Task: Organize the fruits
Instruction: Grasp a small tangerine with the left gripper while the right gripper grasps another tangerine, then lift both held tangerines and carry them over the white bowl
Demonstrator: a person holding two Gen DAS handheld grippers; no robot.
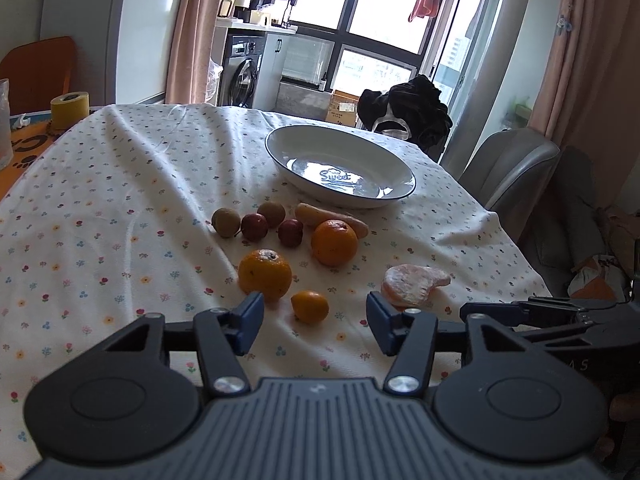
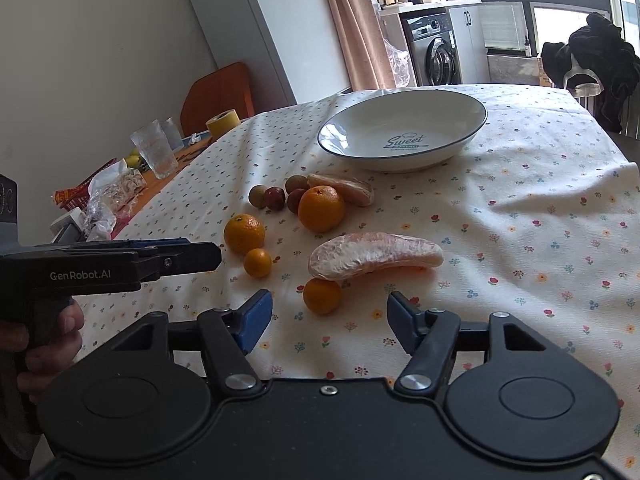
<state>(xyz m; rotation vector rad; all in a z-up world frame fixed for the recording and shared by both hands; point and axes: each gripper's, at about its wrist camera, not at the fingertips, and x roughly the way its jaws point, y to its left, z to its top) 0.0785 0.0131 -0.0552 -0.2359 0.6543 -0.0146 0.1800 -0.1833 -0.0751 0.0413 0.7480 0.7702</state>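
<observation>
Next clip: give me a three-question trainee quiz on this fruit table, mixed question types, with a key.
1. True or false: the bowl already holds fruit.
2. Which fruit lies nearest ahead of the right gripper? A) small orange B) a banana C) a lemon
3. Fill in: the big peeled segment rests partly on the small ____.

Key: 1 false, the bowl is empty; 2 A; 3 orange. Both grippers, left gripper included, are open and hold nothing.
</observation>
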